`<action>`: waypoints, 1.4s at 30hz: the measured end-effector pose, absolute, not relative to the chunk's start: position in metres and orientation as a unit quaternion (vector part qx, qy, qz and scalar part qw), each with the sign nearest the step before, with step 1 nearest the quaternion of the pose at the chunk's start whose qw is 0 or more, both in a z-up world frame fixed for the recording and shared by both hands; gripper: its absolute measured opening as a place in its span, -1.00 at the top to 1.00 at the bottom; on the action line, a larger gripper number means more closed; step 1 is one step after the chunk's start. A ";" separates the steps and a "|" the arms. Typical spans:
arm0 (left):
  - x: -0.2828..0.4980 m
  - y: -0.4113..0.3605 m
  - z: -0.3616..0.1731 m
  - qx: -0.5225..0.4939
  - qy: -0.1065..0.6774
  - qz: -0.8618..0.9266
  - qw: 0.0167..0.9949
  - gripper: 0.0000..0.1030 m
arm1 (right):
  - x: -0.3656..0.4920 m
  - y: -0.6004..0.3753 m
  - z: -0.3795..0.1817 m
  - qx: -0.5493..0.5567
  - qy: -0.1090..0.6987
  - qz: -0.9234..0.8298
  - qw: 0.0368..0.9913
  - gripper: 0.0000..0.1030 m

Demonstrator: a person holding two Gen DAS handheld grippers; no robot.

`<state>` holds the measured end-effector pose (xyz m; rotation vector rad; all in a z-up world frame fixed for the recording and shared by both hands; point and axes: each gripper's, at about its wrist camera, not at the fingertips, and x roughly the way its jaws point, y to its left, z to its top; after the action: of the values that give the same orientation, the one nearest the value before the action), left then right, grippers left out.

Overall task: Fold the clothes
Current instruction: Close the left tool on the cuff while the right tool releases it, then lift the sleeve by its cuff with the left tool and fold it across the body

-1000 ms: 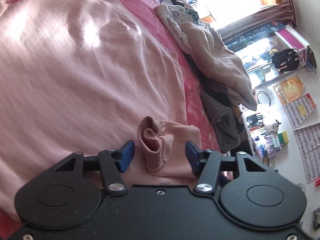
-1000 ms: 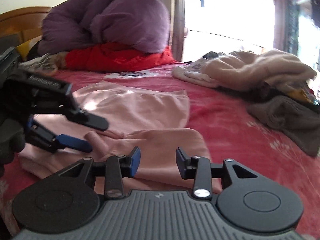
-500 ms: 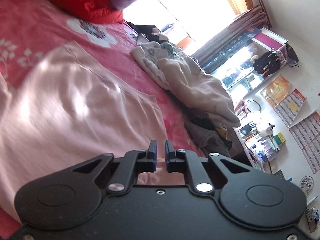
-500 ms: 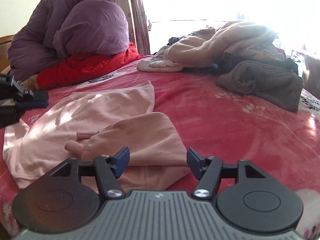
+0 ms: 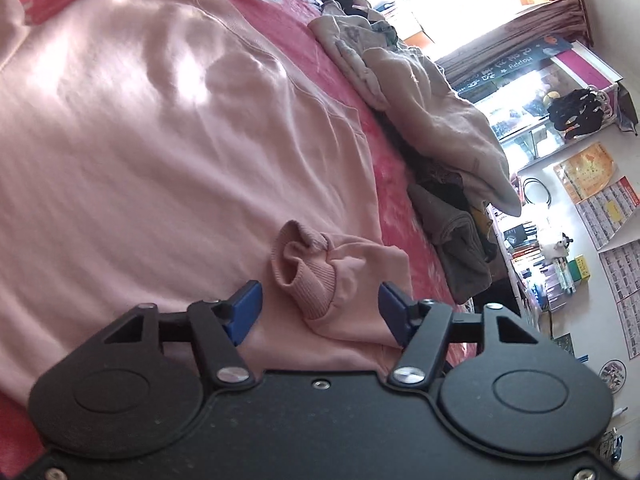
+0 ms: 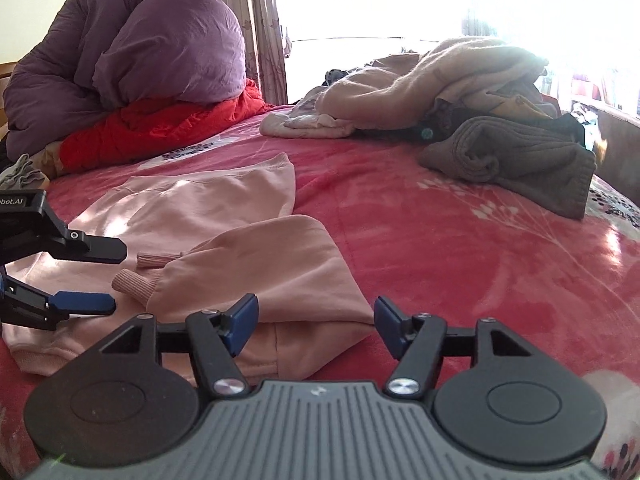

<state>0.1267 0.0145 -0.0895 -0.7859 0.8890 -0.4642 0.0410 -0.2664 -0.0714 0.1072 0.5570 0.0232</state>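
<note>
A pink sweatshirt (image 5: 168,152) lies spread on the red bedspread (image 6: 460,240). One sleeve (image 6: 264,268) is folded across it and ends in a ribbed cuff (image 5: 300,264). My left gripper (image 5: 320,312) hovers just short of that cuff; its jaws are opening, and the crumpled cuff lies between the blue pads (image 5: 246,310) without touching them. In the right wrist view the left gripper (image 6: 116,277) reaches in from the left beside the cuff (image 6: 136,284). My right gripper (image 6: 316,326) stands open over the sweatshirt's near edge, with nothing pinched.
A heap of beige clothes (image 6: 432,80) and a grey garment (image 6: 512,160) lie at the bed's far right. A purple duvet (image 6: 140,52) sits on a red blanket (image 6: 160,128) at the head. Shelves with small items (image 5: 560,264) stand past the bed's edge.
Half a second ago the left gripper was shut and pulled back from the cuff; now it is back at the cuff with its jaws apart. The right gripper's jaws widened and its view rolled level.
</note>
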 end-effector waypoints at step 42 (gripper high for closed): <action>0.131 0.107 0.019 -0.297 0.217 -0.196 0.909 0.97 | 0.033 -0.201 -0.076 -0.065 0.268 0.101 0.956 -0.12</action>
<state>0.1308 0.1067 0.0189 -0.6120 0.4481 -0.4052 0.0325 -0.2006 -0.0764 -0.1315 0.5431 0.2051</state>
